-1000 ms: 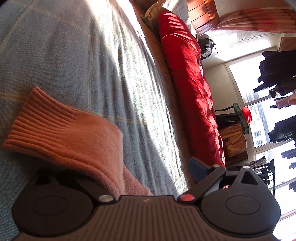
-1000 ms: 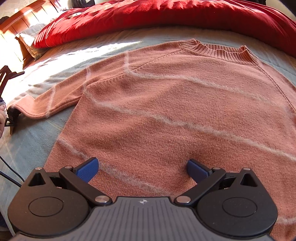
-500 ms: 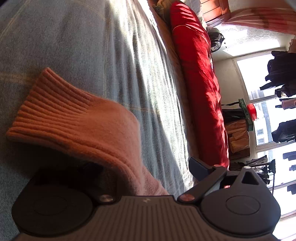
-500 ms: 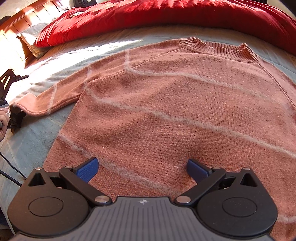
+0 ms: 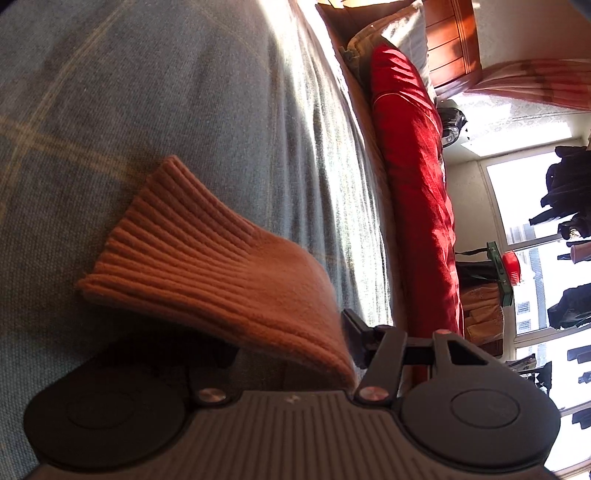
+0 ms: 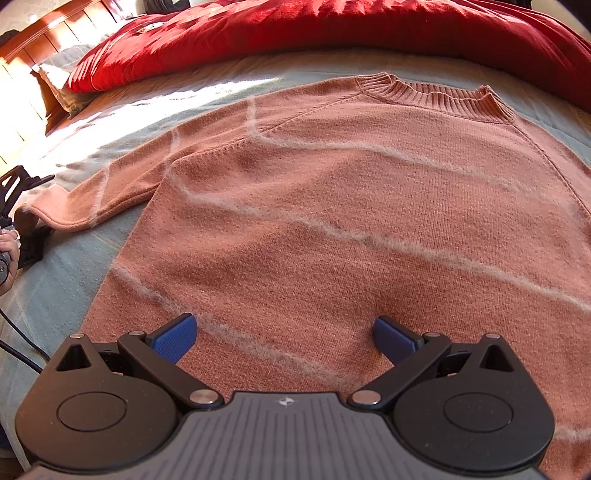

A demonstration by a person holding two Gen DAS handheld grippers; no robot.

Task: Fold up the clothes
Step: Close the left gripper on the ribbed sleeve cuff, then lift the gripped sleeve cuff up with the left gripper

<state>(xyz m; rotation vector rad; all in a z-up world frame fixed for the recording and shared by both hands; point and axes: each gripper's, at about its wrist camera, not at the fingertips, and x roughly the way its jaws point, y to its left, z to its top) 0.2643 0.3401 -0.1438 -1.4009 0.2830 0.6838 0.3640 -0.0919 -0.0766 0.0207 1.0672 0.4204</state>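
Note:
A salmon-pink sweater [image 6: 332, 206] with pale fuzzy stripes lies flat, collar away from me, on the blue-grey bedcover [image 6: 55, 295]. Its left sleeve stretches out to the ribbed cuff [image 5: 192, 251]. My left gripper [image 5: 288, 343] is closing on that sleeve just behind the cuff. The right finger [image 5: 352, 338] presses on the fabric, while the other finger is hidden under it. The same gripper shows in the right wrist view at the sleeve's end [image 6: 22, 206], held by a hand [image 6: 7, 254]. My right gripper [image 6: 284, 332] stands open over the sweater's lower body, nothing between its blue pads [image 6: 173, 336].
A red duvet [image 6: 332, 33] is bunched along the far side of the bed, with a pillow [image 5: 391, 33] and a wooden headboard [image 5: 450, 40] at one end. Beyond the bed are bright windows with dark clothes hanging [image 5: 569, 184]. A cable [image 6: 18, 347] trails at the near left.
The left gripper's jaws have come together on the sleeve by the cuff, and the gripper has sunk a little toward the bed. The right gripper has not moved.

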